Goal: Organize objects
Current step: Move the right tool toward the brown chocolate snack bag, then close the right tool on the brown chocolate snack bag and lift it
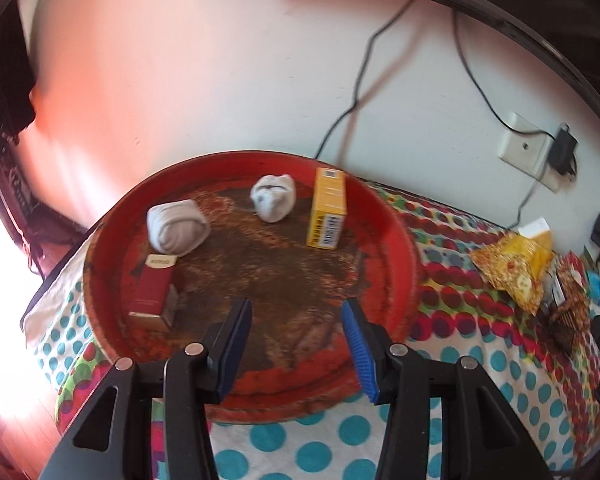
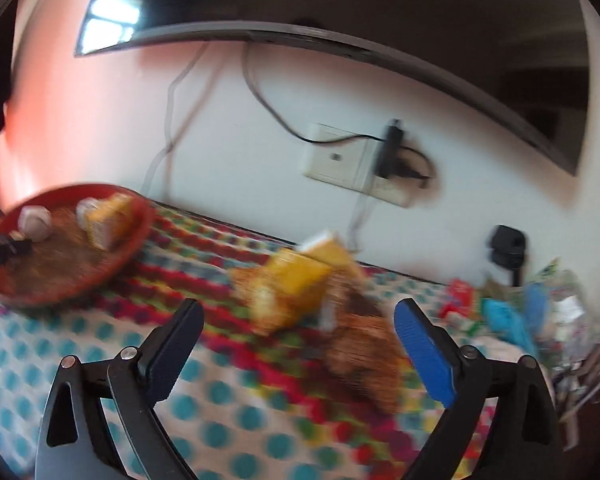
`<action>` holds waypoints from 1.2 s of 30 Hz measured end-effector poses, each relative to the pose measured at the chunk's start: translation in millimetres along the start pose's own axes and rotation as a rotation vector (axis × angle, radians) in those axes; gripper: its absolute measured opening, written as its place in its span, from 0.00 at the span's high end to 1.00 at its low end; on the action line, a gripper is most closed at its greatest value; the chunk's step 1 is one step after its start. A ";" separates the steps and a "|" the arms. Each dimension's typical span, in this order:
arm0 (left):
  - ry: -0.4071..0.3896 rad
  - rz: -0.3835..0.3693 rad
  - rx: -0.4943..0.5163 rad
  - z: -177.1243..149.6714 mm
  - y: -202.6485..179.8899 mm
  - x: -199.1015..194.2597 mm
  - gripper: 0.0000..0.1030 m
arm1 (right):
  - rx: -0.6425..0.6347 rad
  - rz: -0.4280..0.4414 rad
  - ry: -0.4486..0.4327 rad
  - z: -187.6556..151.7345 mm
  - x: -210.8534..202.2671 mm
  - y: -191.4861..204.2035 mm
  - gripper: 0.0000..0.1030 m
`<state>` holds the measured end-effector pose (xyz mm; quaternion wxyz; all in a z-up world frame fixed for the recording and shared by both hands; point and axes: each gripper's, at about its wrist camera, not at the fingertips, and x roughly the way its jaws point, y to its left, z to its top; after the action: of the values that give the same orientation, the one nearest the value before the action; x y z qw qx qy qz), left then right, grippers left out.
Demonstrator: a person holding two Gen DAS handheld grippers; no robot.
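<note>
Both tongs are empty. Right tongs [image 2: 298, 350] are spread wide, nothing between the pads; left tongs [image 1: 298, 344] stand partly open, gripping nothing and touching nothing.

Directly ahead of the left tongs lies the red tray [image 1: 396, 240] on the dotted bedspread [image 1: 312, 456]. It carries a yellow box [image 1: 327, 208] upright at the far right, two rolled socks [image 1: 177, 227] [image 1: 273, 198] at the far side, and a red box [image 1: 153, 292] near left.

Just ahead of the right tongs, between the pads' lines, lies a pile of snack packets [image 2: 292, 292], blurred. The step in hand is judged to be collection into the tray; next, a packet must be straddled and pinched.
</note>
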<state>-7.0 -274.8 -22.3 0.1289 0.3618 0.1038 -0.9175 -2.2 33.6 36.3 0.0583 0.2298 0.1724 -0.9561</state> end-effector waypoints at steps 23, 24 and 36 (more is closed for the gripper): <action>0.104 -0.085 0.171 -33.9 -85.9 13.7 0.53 | 0.048 0.055 0.278 -31.6 153.7 -12.0 0.27; 0.105 -0.080 0.172 -33.8 -85.4 14.8 0.53 | 0.058 0.061 0.277 -31.1 154.6 -11.6 0.28; 0.124 -0.083 0.209 -40.3 -91.2 21.5 0.53 | 0.128 0.151 0.224 -44.7 129.4 -45.5 0.45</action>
<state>-24.9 -180.7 -57.2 0.0457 0.4248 0.0304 -0.9036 -107.0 87.8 -46.7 0.0959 0.3507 0.0987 -0.9263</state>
